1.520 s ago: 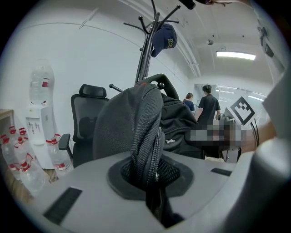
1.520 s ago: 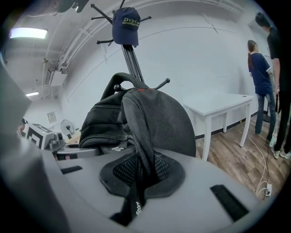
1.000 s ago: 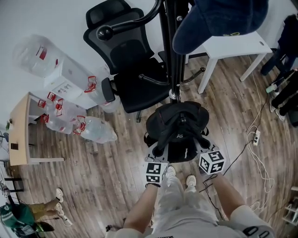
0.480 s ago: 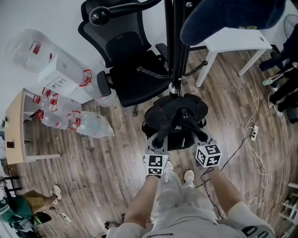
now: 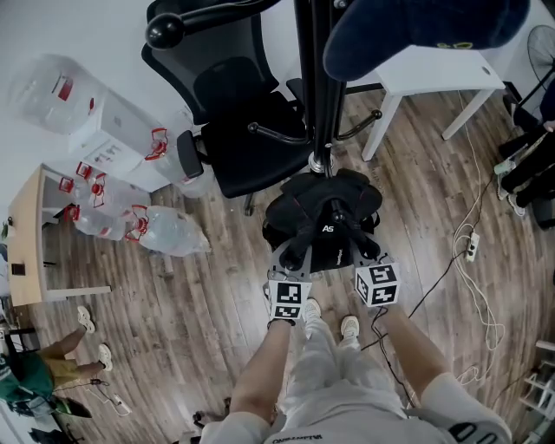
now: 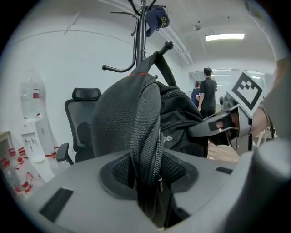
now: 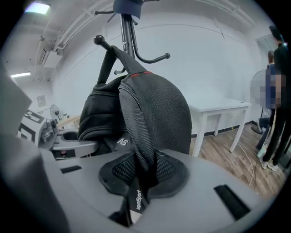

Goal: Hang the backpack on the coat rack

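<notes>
Your left claw (image 6: 148, 191) is opening with a shoulder strap (image 6: 145, 136) of the backpack (image 5: 325, 217) between its jaws. Your right claw (image 7: 138, 186) clamps the other strap (image 7: 136, 132). The backpack hangs just ahead on the coat rack (image 5: 312, 78).

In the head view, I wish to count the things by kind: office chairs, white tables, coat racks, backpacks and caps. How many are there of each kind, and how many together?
office chair: 1
white table: 1
coat rack: 1
backpack: 1
cap: 1
Total: 5
</notes>
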`<state>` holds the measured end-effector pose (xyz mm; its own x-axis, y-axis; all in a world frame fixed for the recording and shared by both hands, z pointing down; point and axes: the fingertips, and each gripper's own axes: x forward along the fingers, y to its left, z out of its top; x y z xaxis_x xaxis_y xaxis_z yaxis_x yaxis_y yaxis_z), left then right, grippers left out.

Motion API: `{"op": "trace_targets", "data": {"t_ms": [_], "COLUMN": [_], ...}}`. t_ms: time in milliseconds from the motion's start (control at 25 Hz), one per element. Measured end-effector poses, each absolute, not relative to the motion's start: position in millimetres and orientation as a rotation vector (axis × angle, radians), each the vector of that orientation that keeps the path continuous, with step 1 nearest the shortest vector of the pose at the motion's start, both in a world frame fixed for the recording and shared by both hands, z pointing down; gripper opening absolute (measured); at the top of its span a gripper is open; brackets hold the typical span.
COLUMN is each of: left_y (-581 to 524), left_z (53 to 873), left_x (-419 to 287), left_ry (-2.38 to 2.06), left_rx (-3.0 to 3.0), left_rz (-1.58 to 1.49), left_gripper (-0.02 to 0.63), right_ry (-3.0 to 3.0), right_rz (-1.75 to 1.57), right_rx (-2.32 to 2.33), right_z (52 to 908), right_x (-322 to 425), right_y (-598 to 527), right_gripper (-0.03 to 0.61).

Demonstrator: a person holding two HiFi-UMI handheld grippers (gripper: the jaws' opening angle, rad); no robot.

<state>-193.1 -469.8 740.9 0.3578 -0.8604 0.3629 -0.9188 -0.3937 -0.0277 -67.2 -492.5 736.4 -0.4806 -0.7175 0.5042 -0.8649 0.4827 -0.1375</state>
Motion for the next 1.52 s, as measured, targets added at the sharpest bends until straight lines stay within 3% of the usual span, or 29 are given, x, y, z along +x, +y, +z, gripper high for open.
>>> {"op": "trace_targets", "data": {"t_ms": [160, 440, 680, 760, 880, 960, 1240, 1520], "left_y": [-462, -428, -392, -373, -339, -315, -243, -201], "left_z": [740, 733, 700, 686, 661, 641, 566, 554], "left_x": [-201, -223, -220, -213, -201, -200, -193, -174], "left_ry": [-1.649, -1.744, -1.815, -1.816, -1.828, -1.866, -1.971, -1.937], "left_rx": [2.398, 2.265, 2.241, 2.257, 2.27, 2.242, 2.231, 2.263], "left_rz": [0.447, 0.42, 0.367, 0.343, 0.331, 0.268, 0.128, 0.08], "left_gripper": [0.175, 0.175, 0.173, 0.149, 0.031, 0.012, 0.008, 0.008], "right_ry": [-2.301, -2.304, -2.342, -2.387, -2.479, -2.534, -2.646, -2.734], "right_rz": [0.5, 0.506, 0.518, 0.527, 0.508, 0.467, 0.414, 0.412], "right_rx": [1.3, 1.256, 1.276, 1.33, 1.42, 1.461, 1.533, 1.452], "right_z": [743, 740, 719, 696, 649, 620, 549, 520], "right_x": [-67, -56, -12, 14, 58, 84, 138, 111], "right_y": [-491, -468, -426, -412, -394, -382, -334, -274], "right_gripper": [0.057, 0.112, 0.103, 0.088, 0.034, 0.029, 0.029, 0.029]}}
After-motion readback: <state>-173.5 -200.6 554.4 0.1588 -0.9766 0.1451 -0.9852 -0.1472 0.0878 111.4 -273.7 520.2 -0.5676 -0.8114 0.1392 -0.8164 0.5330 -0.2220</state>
